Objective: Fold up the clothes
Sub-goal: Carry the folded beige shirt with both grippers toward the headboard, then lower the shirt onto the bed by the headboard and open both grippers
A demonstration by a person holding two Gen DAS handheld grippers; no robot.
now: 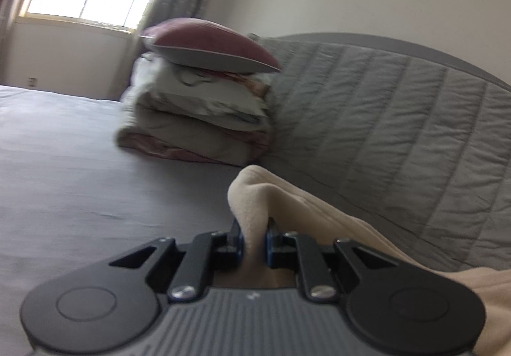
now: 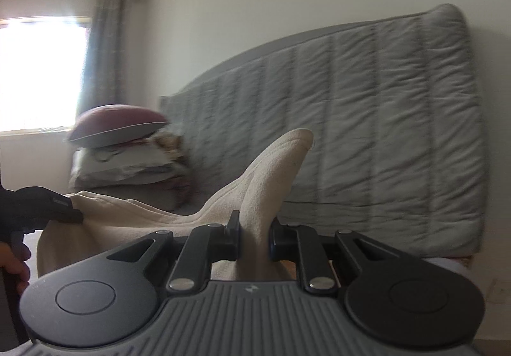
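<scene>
Now, bed (image 1: 64, 164): lay the fold on the bare grey sheet, short of the pillow stack (image 1: 198, 113).
Cream garment (image 2: 134, 215): lifted, spanning both claws; keep it taut and level.
Right claw (image 2: 254, 228): pinching an upstanding corner; carry evenly.
Left claw (image 1: 252, 229): pinching another corner; match its height.

No legible text, label, brand or number on anything.
</scene>
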